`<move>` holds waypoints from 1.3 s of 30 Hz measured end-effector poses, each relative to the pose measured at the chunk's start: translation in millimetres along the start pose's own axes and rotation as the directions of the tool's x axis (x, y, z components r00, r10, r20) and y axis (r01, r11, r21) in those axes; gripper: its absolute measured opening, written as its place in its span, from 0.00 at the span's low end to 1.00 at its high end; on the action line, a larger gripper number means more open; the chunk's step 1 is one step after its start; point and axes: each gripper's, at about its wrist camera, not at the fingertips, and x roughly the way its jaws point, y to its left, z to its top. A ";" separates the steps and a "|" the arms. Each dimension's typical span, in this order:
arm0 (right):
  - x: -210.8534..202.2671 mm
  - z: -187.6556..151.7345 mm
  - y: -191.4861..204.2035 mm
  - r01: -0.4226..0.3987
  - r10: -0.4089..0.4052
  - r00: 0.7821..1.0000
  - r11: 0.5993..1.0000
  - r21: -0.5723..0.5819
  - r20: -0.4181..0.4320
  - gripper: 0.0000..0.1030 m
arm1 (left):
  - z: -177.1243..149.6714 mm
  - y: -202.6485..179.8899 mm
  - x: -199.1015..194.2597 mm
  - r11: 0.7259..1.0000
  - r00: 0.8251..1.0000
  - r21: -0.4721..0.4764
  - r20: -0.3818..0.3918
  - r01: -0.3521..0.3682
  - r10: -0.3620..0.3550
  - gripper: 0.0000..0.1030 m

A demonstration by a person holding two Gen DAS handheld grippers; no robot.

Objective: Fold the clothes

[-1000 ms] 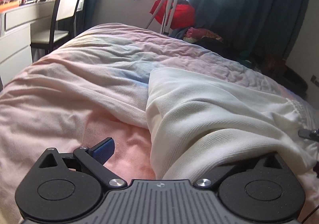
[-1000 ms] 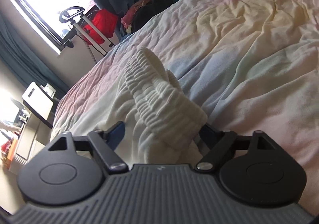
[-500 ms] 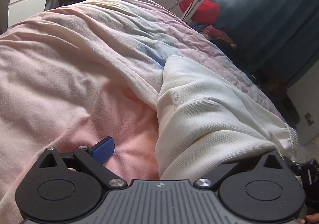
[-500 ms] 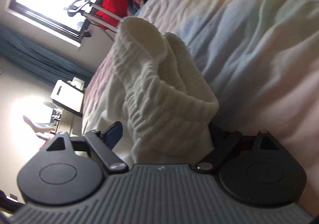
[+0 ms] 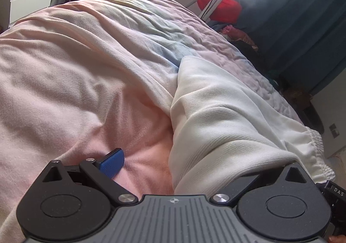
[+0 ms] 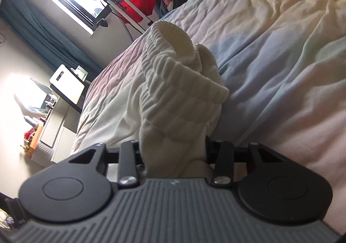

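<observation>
Right gripper now clenched on gathered waistband of cream knit garment; left gripper still released: fold starting.

A: Any writing you can read here?

B: Only a little. In the left wrist view, to the right of the left gripper, at the frame's edge, a black part carries the white letters "DAS". The frame cuts it off, so the rest of the word cannot be told.

A: And in the right wrist view?

B: At the lower left, beside the right gripper, a small black piece bears tiny white letters, turned over and too small to read for certain.

A: Any numbers or brand names?

B: None legible.
</observation>
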 end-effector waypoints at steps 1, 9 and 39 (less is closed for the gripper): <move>-2.1 0.2 2.0 0.010 -0.010 1.000 1.000 -0.010 0.008 0.37 | 0.9 2.8 -5.7 0.999 0.999 -0.020 -0.008 0.032 -0.033 0.96; -8.5 5.8 12.5 0.038 -0.035 0.998 0.998 -0.049 0.052 0.35 | 8.7 24.9 -28.9 0.923 0.944 -0.213 -0.014 0.319 -0.330 1.00; -81.4 35.5 31.9 -0.195 0.180 0.969 0.978 0.072 0.168 0.32 | 52.1 -53.6 -42.4 0.913 0.916 -0.093 -0.020 0.398 -0.401 0.38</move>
